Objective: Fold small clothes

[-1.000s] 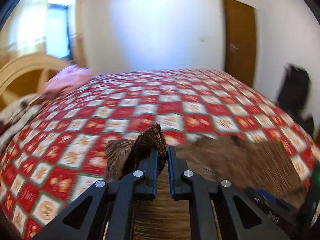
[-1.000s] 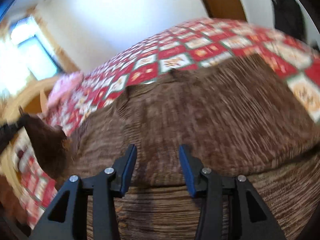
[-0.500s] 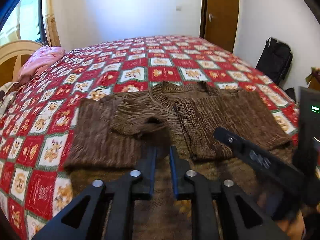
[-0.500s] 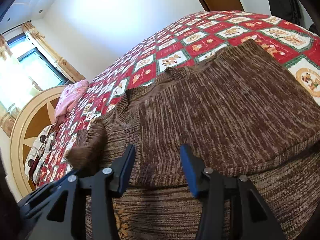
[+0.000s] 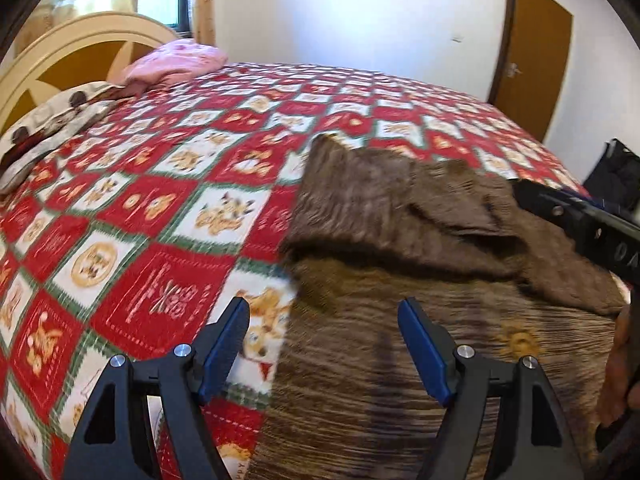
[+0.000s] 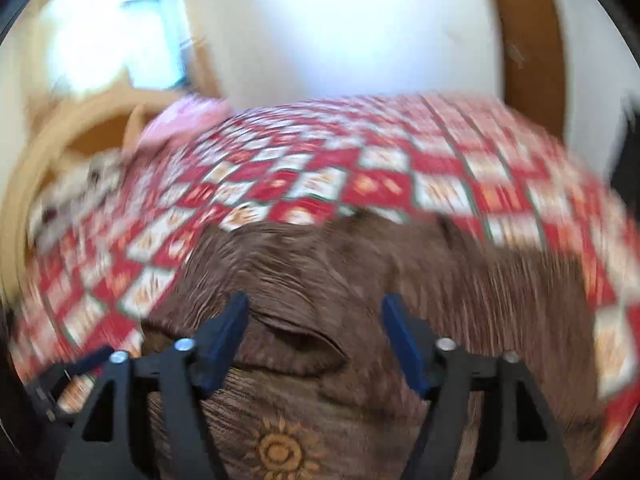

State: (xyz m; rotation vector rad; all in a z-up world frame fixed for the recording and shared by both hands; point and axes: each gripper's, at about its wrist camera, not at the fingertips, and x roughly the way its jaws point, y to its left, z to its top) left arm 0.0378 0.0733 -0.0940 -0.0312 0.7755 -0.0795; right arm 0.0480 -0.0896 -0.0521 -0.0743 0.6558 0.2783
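A small brown knit sweater [image 5: 400, 232] lies flat on the red-and-white patterned bedspread [image 5: 152, 208], with both sleeves folded in over its body. An orange sun motif shows near its hem [image 6: 280, 450]. My left gripper [image 5: 323, 332] is open and empty, just above the sweater's lower left edge. My right gripper [image 6: 316, 330] is open and empty over the sweater's [image 6: 360, 280] middle; this view is motion-blurred. Part of the right gripper's black body [image 5: 580, 228] shows at the right of the left wrist view.
A pink garment [image 5: 172, 60] and a patterned cloth [image 5: 52, 120] lie near the wooden headboard [image 5: 80, 52] at the far left. A brown door [image 5: 532, 48] and a black bag [image 5: 616, 176] stand beyond the bed at the right.
The left gripper let go of the folded left sleeve, opened wide and drew back to the sweater's lower left. The right gripper opened wider and swung across the sweater.
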